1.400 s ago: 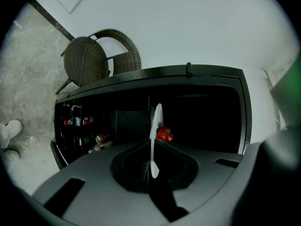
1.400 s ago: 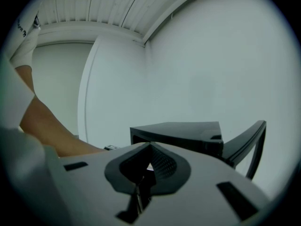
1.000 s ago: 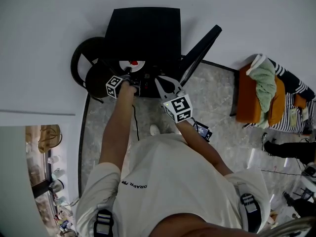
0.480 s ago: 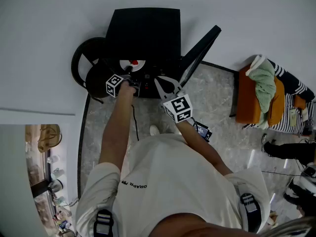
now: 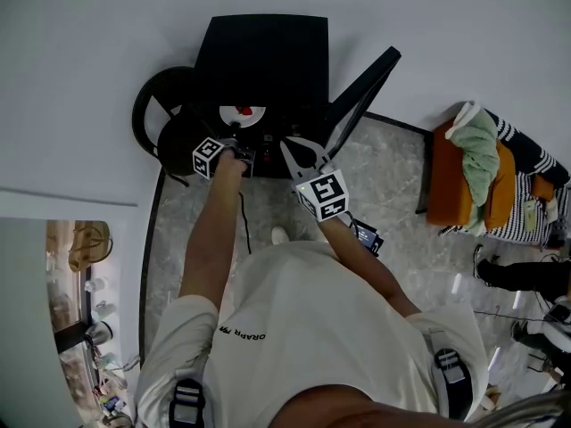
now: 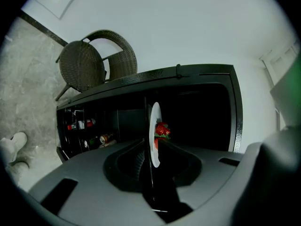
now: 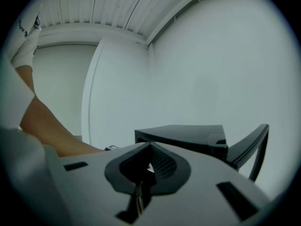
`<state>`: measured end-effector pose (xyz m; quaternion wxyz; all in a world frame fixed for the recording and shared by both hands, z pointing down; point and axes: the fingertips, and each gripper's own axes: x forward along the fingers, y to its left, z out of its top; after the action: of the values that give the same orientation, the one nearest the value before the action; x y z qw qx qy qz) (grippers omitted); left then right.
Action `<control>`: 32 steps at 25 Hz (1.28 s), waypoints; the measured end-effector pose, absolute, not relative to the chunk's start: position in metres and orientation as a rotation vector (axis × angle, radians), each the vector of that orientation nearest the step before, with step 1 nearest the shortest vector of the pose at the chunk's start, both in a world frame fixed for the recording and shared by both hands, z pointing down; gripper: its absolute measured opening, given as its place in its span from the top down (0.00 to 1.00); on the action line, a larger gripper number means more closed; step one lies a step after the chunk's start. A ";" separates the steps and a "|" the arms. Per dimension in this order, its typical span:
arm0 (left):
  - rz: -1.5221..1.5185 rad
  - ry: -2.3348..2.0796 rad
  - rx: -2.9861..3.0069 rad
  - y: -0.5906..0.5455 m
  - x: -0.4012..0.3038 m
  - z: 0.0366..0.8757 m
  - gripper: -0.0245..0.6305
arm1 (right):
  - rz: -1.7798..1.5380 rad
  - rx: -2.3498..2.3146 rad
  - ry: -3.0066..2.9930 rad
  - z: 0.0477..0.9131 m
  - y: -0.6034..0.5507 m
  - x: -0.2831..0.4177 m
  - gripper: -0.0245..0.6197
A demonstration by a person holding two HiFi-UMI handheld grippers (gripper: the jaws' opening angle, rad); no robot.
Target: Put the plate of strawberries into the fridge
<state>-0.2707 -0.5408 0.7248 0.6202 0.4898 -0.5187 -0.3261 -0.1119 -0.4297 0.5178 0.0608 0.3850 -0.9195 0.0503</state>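
While my left hand-held gripper is clamped on the rim of the white plate, jaws closed down on it, the plate shows edge-on in the left gripper view. Red strawberries sit on it. Plate is at the open front of the black fridge, against the dark interior; can't tell if it touches a shelf. Fridge door is swung open, cans and bottles in its racks. My right hand-held gripper has jaws together, nothing between them, just beside the left one in front of the fridge. Wicker chair stands beside the fridge on the stone floor.
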 end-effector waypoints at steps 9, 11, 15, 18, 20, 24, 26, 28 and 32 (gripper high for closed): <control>-0.792 -1.190 1.111 -0.527 -0.270 0.717 0.85 | 0.146 1.149 -2.793 0.516 -0.424 -0.114 0.95; -0.809 -1.183 1.117 -0.525 -0.268 0.714 0.85 | 0.146 1.148 -2.793 0.517 -0.423 -0.113 0.95; -0.838 -1.174 1.117 -0.521 -0.264 0.709 0.85 | 0.151 1.144 -2.792 0.517 -0.419 -0.113 0.95; -0.849 -1.173 1.114 -0.519 -0.263 0.706 0.85 | 0.152 1.140 -2.793 0.517 -0.418 -0.114 0.95; -0.855 -1.180 1.111 -0.517 -0.264 0.703 0.86 | 0.151 1.139 -2.796 0.515 -0.417 -0.115 0.95; -0.885 -1.188 1.111 -0.511 -0.262 0.695 0.92 | 0.153 1.135 -2.799 0.515 -0.416 -0.114 0.95; -0.903 -1.187 1.118 -0.510 -0.259 0.690 0.95 | 0.150 1.136 -2.801 0.515 -0.416 -0.114 0.95; -0.914 -1.186 1.125 -0.507 -0.255 0.686 0.96 | 0.146 1.136 -2.804 0.515 -0.416 -0.115 0.95; -0.906 -1.191 1.195 -0.498 -0.249 0.670 0.96 | 0.151 1.131 -2.808 0.512 -0.413 -0.116 0.95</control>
<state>-0.2489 -0.4976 0.6701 0.5757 0.5101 -0.5086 -0.3868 -0.1159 -0.4129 0.5116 0.0553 0.3728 -0.9249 0.0498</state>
